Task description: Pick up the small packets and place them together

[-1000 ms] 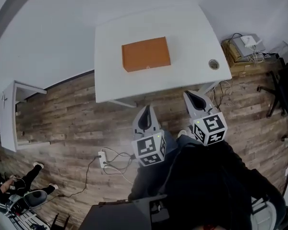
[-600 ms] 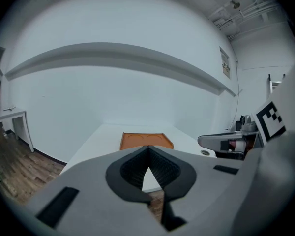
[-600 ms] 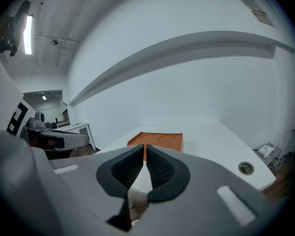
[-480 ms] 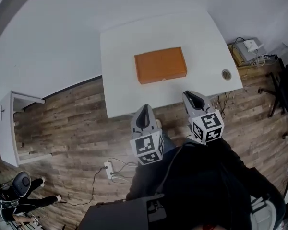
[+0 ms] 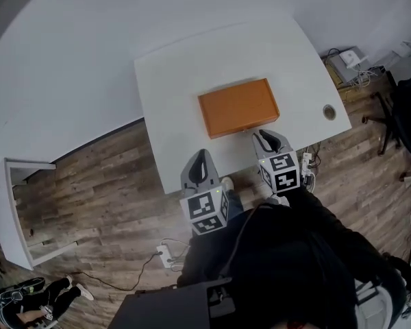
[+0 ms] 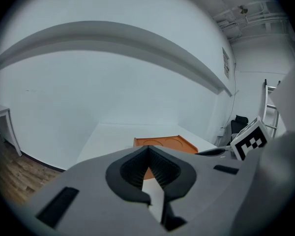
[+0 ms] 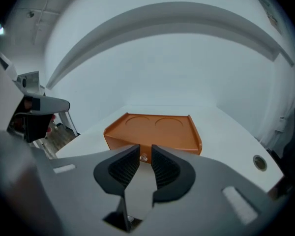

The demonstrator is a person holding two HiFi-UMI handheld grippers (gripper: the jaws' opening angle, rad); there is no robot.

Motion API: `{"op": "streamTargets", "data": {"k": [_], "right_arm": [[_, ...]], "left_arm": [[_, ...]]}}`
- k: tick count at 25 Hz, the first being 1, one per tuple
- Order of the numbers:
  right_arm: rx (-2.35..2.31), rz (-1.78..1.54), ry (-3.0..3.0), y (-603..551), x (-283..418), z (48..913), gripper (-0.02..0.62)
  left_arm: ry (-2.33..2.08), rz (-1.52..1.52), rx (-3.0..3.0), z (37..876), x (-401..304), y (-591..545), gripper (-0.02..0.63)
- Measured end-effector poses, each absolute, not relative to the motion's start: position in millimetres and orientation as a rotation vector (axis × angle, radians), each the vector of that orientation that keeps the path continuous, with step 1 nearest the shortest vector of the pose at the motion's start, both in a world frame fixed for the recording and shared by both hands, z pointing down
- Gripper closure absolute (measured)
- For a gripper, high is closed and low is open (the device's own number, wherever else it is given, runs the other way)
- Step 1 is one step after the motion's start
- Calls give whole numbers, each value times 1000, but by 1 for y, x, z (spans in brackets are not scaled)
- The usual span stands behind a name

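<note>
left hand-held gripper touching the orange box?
Apart. The head view shows a strip of bare white table between the shut tips of the left hand-held gripper and the near edge of the orange box.

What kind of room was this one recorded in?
Probably an office or lab workroom: a plain white desk with a cable hole, a wood-plank floor, and a power strip with cords lying on the floor.
</note>
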State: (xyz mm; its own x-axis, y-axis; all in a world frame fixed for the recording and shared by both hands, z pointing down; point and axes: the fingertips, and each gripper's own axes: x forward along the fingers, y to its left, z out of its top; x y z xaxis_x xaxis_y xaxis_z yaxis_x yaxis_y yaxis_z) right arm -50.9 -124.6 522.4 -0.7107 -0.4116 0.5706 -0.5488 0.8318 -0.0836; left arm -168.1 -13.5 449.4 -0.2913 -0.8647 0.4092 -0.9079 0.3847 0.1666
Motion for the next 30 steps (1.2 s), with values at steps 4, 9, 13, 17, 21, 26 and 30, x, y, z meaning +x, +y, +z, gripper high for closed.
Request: {"op": "streamTargets", "data": {"k": [4,9,13,17,21,26,30], "right_arm": [[716,337,-2378,-127,-71,546,540],[732,344,-2265,-132,-84,576,508],[787,337,-2190,-135,-81,596,508],[791,345,-2157,-135,-84,605,508],[793,361,-2152,-142,-86,607,509],[759,346,-2133,-142,-88,608,526],[743,348,-2132,-141,-89,607,528]], "left_arm": [[-2166,148,1542,460,-187,-20,609],[-2085,153,1561,477,-202,-23,609],[-2060,173,1567,491,-207,-21,609],[-2049,189,1558,496,-208,-21,609],[-2055,201,1551,495,-206,-25,609],[-2050,208,1537,493,-203,-25,609],[-2057,205,1541,490,-206,-30,609]]}}
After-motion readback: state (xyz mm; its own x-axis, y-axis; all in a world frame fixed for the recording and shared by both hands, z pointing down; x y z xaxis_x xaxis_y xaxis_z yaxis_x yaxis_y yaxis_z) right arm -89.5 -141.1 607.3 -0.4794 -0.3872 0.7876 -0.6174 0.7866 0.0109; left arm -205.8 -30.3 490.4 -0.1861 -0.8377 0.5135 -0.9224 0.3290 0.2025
